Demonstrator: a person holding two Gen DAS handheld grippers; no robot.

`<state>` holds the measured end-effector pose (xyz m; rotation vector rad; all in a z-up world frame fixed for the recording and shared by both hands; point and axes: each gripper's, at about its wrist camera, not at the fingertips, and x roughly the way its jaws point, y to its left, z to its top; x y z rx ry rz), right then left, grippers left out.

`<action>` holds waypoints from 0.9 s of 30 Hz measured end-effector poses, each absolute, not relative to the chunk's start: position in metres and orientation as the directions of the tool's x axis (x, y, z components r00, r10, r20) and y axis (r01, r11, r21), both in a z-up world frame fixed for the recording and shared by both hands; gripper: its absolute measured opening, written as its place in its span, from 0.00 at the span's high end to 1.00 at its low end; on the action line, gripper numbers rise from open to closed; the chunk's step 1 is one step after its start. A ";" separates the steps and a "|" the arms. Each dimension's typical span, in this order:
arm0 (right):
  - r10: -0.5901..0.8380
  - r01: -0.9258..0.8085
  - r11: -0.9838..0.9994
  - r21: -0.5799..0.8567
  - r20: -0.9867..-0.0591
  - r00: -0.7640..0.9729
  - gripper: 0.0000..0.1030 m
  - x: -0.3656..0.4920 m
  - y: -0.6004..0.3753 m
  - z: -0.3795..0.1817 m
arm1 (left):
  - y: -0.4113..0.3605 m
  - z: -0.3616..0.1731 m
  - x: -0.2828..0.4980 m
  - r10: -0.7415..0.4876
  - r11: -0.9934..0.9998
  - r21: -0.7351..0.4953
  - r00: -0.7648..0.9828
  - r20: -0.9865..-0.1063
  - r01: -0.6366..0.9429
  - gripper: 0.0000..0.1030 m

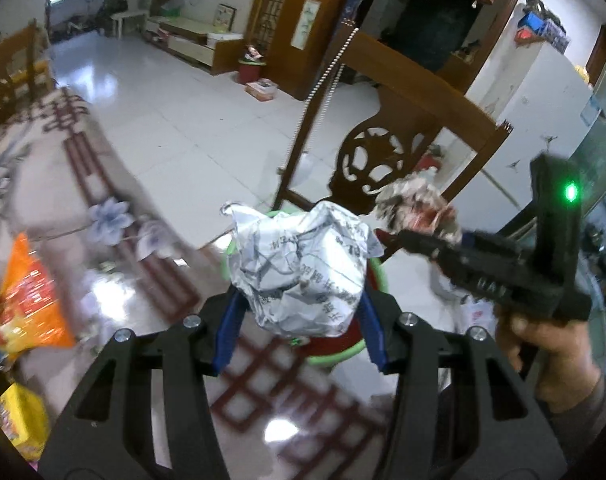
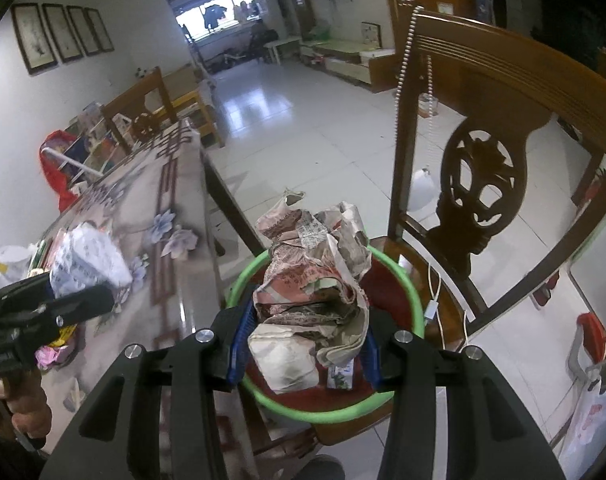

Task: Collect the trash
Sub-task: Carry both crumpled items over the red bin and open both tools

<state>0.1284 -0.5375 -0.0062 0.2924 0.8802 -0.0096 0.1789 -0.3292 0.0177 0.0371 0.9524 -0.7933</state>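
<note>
My left gripper (image 1: 299, 308) clamps a crumpled white printed paper ball (image 1: 299, 268); my right gripper (image 2: 303, 344) pinches a crumpled brownish newspaper wad (image 2: 319, 272). Directly beneath both sits a green-rimmed red basin (image 2: 407, 280) on a carved wooden chair (image 2: 479, 184), beside the floral-clothed table (image 2: 175, 208) and glossy white tiled floor (image 2: 303, 128).

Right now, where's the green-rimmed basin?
The green-rimmed basin sits on the wooden chair seat beside the table, directly below the right gripper and its crumpled newspaper.

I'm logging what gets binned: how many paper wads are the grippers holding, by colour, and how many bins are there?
White printed paper wad, in the left gripper: 1
Brownish-pink paper wad, in the right gripper: 1
Green-rimmed red bin on the chair: 1
Total: 3
</note>
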 end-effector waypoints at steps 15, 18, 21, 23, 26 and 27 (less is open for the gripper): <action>0.134 0.140 0.950 0.280 -0.768 0.627 0.59 0.135 -0.547 -0.018 | -0.370 -0.003 0.216 -0.657 0.672 -0.457 0.185 -0.731 0.582 0.51; 0.134 0.140 0.950 0.279 -0.770 0.624 0.58 0.136 -0.547 -0.019 | -0.374 -0.005 0.217 -0.650 0.676 -0.450 0.184 -0.738 0.583 0.51; 0.139 0.137 0.950 0.281 -0.772 0.620 0.55 0.137 -0.547 -0.020 | -0.377 -0.005 0.222 -0.642 0.690 -0.450 0.193 -0.742 0.566 0.47; 0.135 0.134 0.953 0.272 -0.775 0.617 0.52 0.139 -0.545 -0.021 | -0.379 -0.004 0.226 -0.634 0.711 -0.451 0.215 -0.743 0.540 0.34; 0.135 0.125 0.956 0.264 -0.778 0.614 0.45 0.141 -0.542 -0.022 | -0.378 -0.001 0.231 -0.639 0.718 -0.467 0.223 -0.736 0.516 0.20; 0.135 0.122 0.957 0.263 -0.777 0.615 0.37 0.141 -0.541 -0.021 | -0.377 0.000 0.231 -0.641 0.719 -0.470 0.227 -0.733 0.513 0.18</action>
